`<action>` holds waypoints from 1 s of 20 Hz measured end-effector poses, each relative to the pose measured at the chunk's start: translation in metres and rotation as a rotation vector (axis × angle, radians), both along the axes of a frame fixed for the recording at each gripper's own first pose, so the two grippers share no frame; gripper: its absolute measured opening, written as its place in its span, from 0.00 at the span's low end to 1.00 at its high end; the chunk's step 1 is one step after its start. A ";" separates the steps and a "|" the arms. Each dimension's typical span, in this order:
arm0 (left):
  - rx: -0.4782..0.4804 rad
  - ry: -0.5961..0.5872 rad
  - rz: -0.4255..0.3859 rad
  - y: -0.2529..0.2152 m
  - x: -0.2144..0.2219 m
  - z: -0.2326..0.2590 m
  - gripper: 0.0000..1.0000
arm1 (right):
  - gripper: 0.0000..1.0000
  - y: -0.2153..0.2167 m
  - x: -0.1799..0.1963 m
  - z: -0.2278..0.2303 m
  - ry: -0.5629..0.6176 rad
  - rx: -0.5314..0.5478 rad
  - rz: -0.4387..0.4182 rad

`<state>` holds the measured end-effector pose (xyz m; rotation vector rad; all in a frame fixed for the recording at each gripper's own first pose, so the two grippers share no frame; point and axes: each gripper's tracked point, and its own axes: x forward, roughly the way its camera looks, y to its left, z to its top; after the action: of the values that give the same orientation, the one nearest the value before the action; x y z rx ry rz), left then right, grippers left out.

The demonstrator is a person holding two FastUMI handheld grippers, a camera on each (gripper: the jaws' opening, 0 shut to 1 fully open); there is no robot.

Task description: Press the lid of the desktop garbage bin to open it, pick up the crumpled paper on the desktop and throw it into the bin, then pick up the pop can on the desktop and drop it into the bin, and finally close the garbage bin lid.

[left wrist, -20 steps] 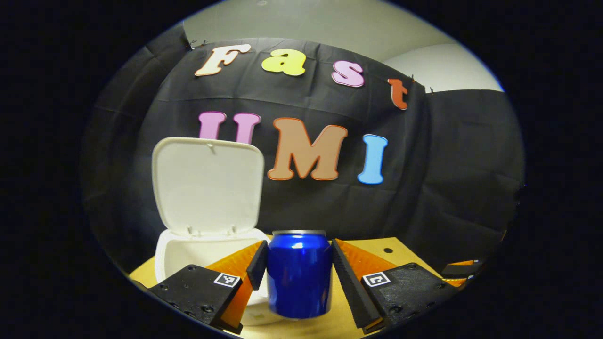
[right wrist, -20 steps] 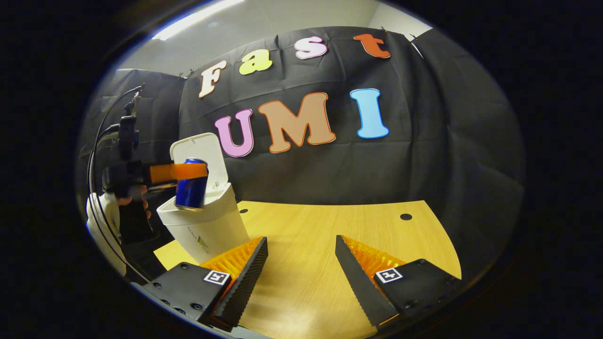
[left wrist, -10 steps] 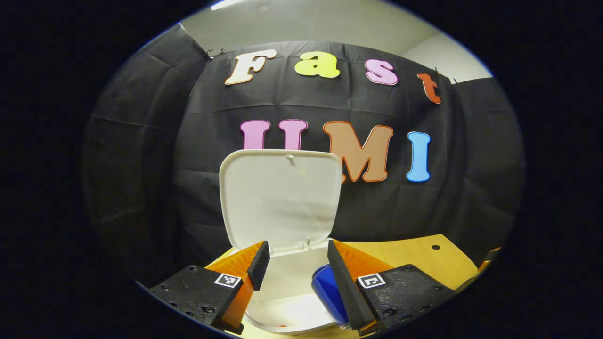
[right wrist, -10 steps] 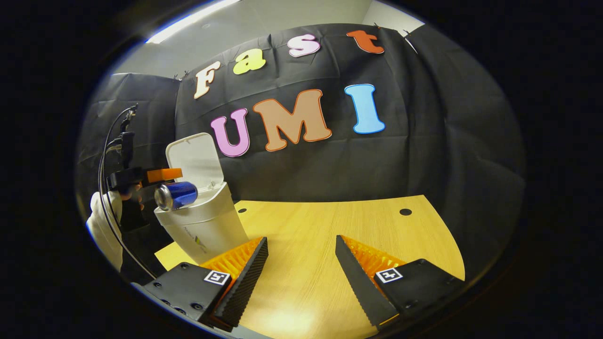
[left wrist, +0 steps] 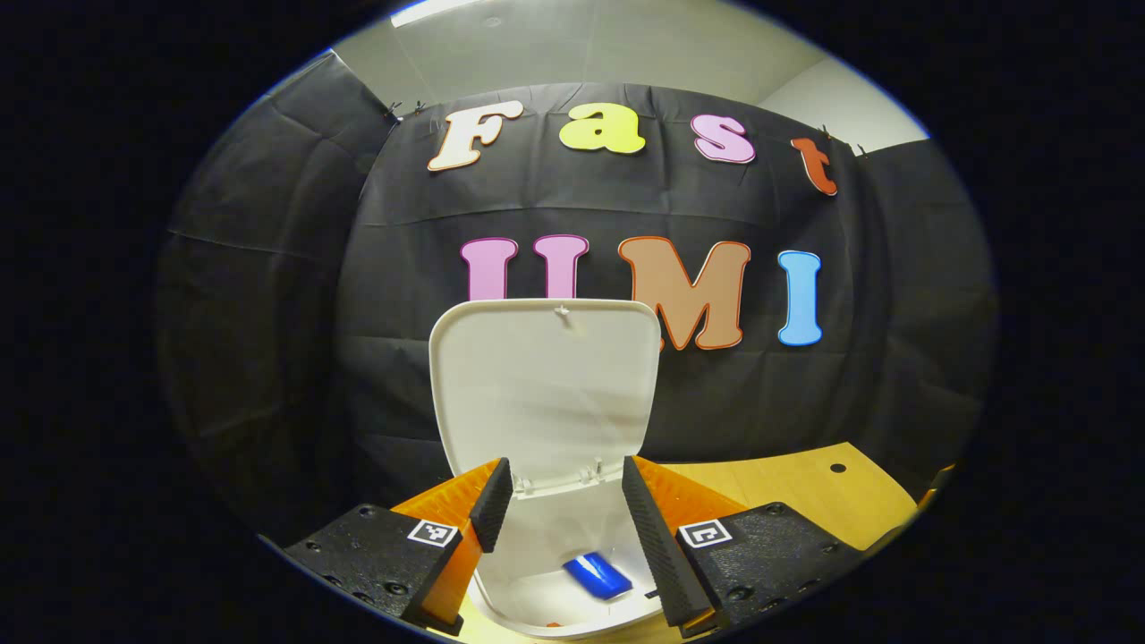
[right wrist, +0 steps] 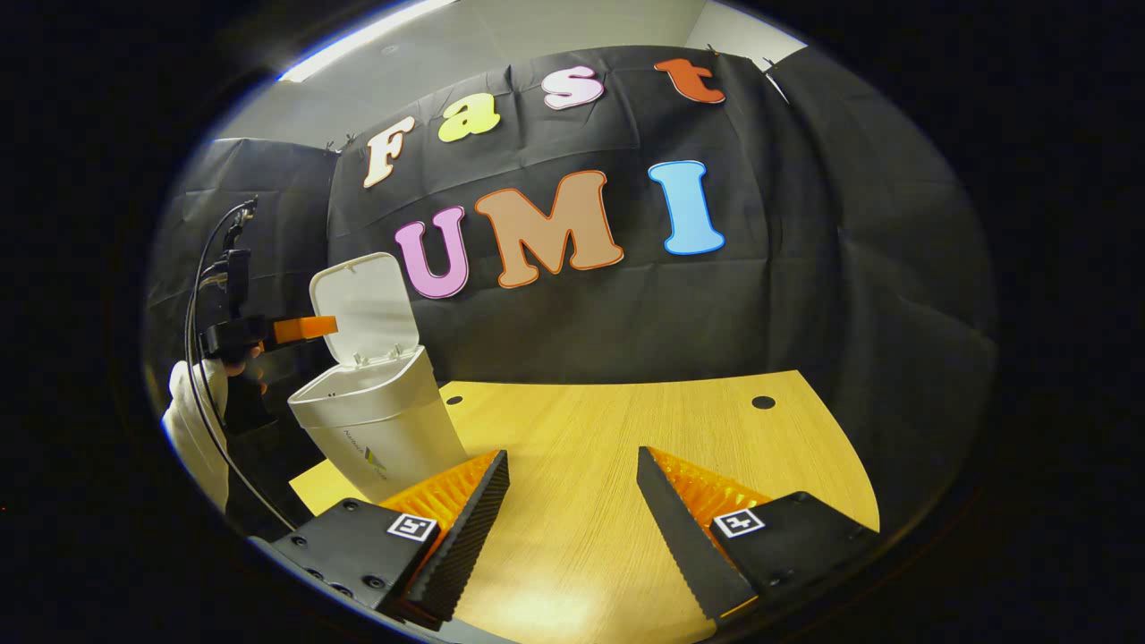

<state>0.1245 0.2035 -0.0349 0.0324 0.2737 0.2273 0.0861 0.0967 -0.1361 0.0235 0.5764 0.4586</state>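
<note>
Black cloth hangs behind the wooden table [left wrist: 787, 487]. Left gripper view: my left gripper [left wrist: 562, 505] hangs spread wide and empty over the open white bin [left wrist: 537, 559]; its lid [left wrist: 546, 385] stands upright, and the blue pop can [left wrist: 597, 574] lies inside, below my fingers.

Right gripper view: my right gripper [right wrist: 572, 510] is parted over bare tabletop, and the bin's small logo is too small to read.

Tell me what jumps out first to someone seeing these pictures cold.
The white garbage bin at the left end of the wooden table, its lid standing wide open. In the left gripper view a blue pop can lies on its side down inside the bin, right below the open, empty left gripper. The right gripper hangs open over bare tabletop.
</note>
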 end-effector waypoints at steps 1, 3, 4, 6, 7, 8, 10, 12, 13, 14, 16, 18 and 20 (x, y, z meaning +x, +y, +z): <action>0.001 -0.007 0.000 0.000 0.000 0.004 0.74 | 0.96 0.000 0.000 0.000 -0.002 -0.004 0.000; 0.003 -0.028 -0.007 0.000 0.005 0.017 0.71 | 0.96 0.000 -0.001 0.000 0.000 -0.007 0.004; 0.010 -0.045 -0.004 0.002 0.008 0.026 0.74 | 0.96 0.001 -0.001 0.000 0.000 -0.008 0.006; 0.018 -0.075 -0.002 0.007 0.016 0.043 0.75 | 0.96 0.001 -0.002 -0.001 0.000 -0.009 0.009; 0.017 -0.087 -0.004 0.007 0.020 0.050 0.76 | 0.96 0.002 -0.002 -0.002 -0.001 -0.009 0.009; 0.016 -0.094 -0.006 0.008 0.023 0.057 0.75 | 0.96 0.003 -0.002 -0.003 0.001 -0.007 0.010; 0.023 -0.112 -0.010 0.011 0.029 0.069 0.78 | 0.96 0.003 -0.004 -0.005 0.008 -0.004 0.010; 0.036 -0.141 -0.018 0.013 0.036 0.088 0.77 | 0.96 0.003 -0.005 -0.007 0.011 -0.003 0.010; 0.044 -0.154 -0.021 0.015 0.040 0.096 0.77 | 0.96 0.004 -0.004 -0.006 0.012 -0.003 0.011; 0.049 -0.162 -0.030 0.015 0.044 0.104 0.80 | 0.96 0.004 -0.004 -0.007 0.013 -0.003 0.012; 0.051 -0.166 -0.035 0.021 0.055 0.116 0.84 | 0.96 0.004 -0.005 -0.008 0.015 -0.005 0.015; 0.042 -0.170 -0.039 0.026 0.066 0.126 0.84 | 0.96 0.005 -0.006 -0.010 0.018 -0.004 0.016; 0.046 -0.164 -0.041 0.031 0.078 0.129 0.83 | 0.96 0.005 -0.006 -0.011 0.023 -0.004 0.015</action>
<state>0.2021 0.2340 0.0939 0.0643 0.1042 0.1938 0.0798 0.1016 -0.1476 0.0206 0.6004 0.4720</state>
